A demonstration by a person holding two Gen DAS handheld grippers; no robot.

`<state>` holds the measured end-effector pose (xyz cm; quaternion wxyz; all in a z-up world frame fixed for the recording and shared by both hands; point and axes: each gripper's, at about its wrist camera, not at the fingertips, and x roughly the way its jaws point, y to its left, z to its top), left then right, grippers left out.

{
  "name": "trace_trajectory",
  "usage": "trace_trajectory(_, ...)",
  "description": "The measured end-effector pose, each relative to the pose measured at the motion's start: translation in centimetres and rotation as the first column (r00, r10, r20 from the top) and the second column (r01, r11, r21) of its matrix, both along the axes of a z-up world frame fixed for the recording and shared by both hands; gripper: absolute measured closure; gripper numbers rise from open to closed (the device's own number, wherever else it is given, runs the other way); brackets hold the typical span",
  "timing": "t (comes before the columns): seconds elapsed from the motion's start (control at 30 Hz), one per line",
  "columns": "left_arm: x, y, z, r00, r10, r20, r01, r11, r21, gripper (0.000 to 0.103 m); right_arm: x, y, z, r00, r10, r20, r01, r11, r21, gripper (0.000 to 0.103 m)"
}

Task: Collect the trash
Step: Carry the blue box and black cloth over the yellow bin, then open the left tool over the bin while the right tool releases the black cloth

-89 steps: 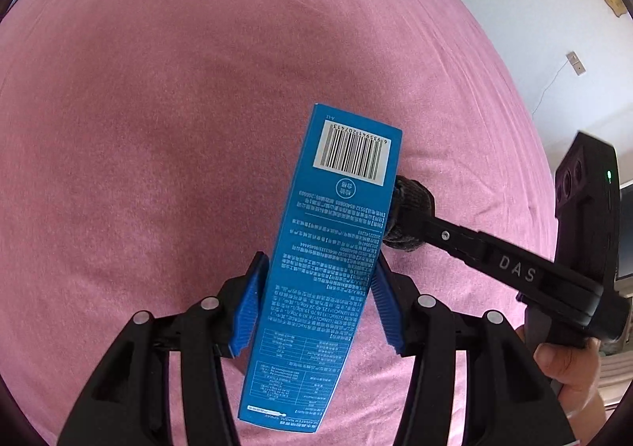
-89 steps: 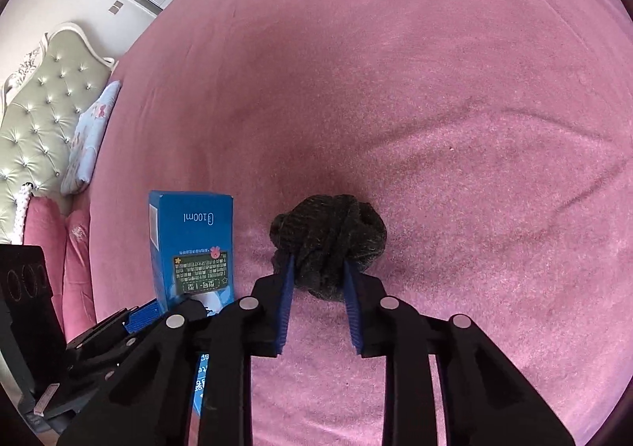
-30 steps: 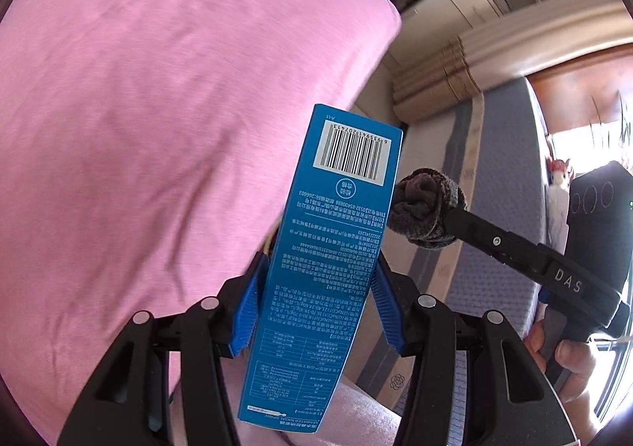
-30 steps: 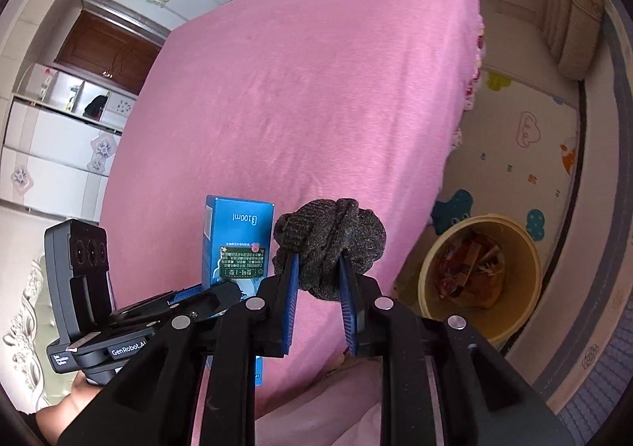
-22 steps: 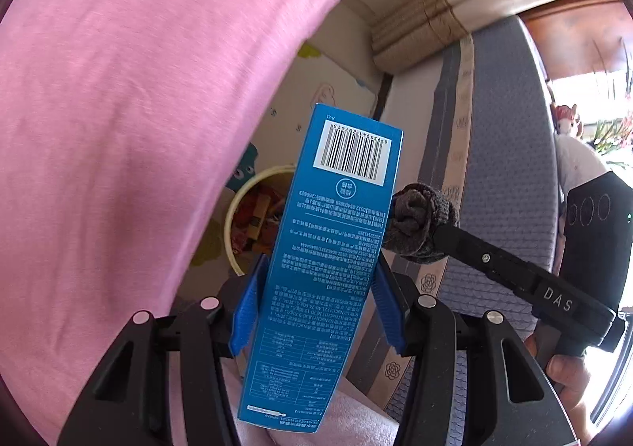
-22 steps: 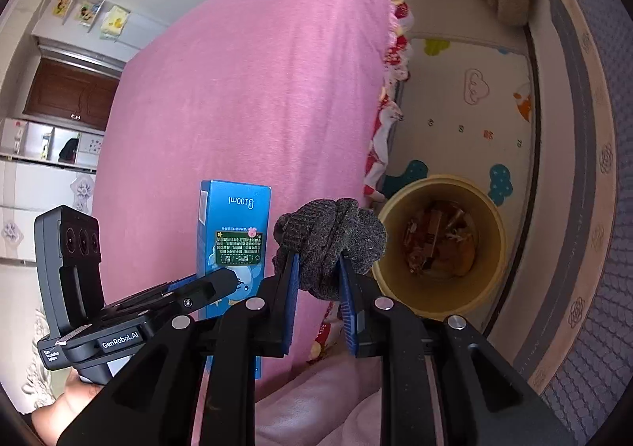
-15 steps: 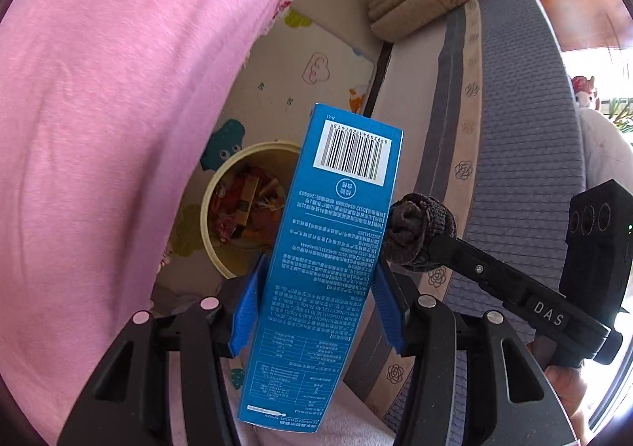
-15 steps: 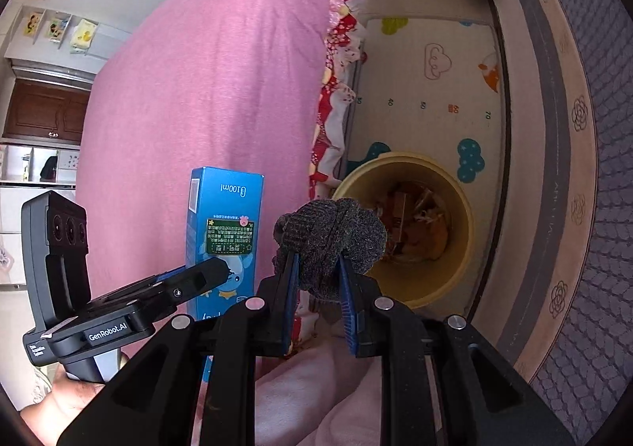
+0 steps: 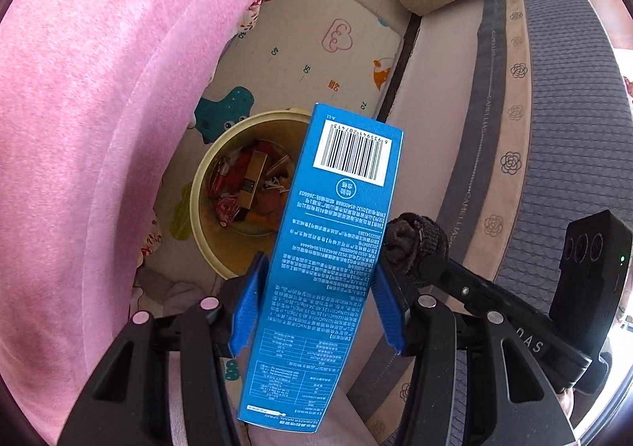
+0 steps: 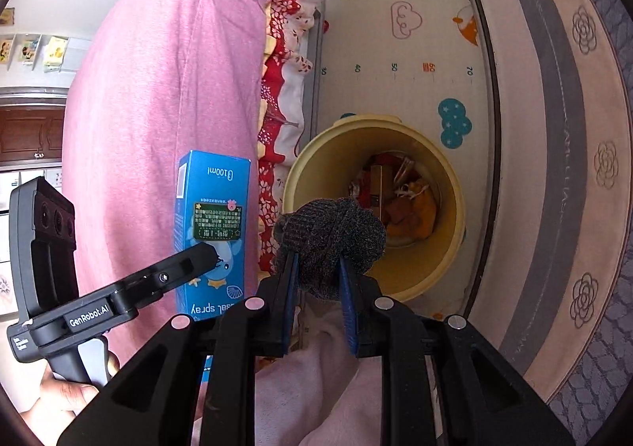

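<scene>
2 grippers, each loaded, held above a yellow bin (image 10: pixel 455 185) on the play mat (image 10: pixel 395 50) beside the pink bed (image 10: pixel 158 90).

Left gripper (image 9: pixel 316 311): blue pads clamped on the lower half of a blue carton (image 9: pixel 328 248), upright between the jaws; this view alone shows its barcode, the right view its "100ml" face. Right gripper (image 10: pixel 318 301): jaws clamped on a dark knitted sock ball (image 10: pixel 330 240), bulging above the tips, over the bin's near rim. Bin holds red and orange wrappers (image 9: pixel 245 185).

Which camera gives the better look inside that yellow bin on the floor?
The right wrist view: the yellow bin shows nearly whole, only the dark sock crossing its near rim. In the left wrist view the blue box hides its right side.
</scene>
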<state>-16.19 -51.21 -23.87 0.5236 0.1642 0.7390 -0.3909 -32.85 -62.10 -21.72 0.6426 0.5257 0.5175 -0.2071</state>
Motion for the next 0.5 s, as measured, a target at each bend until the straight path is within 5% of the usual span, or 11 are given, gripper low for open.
trace_trajectory(0.2, -0.8, -0.9, -0.7, 1.0, -0.007, -0.01, 0.007, 1.0, 0.0, 0.048, -1.3, -0.2, -0.8, 1.0, -0.021, -0.016, 0.021, 1.0, 0.009, 0.069)
trace_trajectory(0.27, -1.0, -1.2, -1.0, 1.0, -0.005, -0.023, 0.006, 1.0, 0.009, 0.019, -1.7, -0.4, -1.2, 0.999, -0.032, -0.041, 0.032, 0.999, 0.007, 0.049)
trace_trajectory(0.5, -1.5, -1.1, -1.7, 1.0, -0.017, -0.011, 0.018, 0.999, 0.045, 0.016, -2.4, -0.4, -1.6, 0.998, -0.019, -0.065, 0.021, 1.0, 0.018, 0.047)
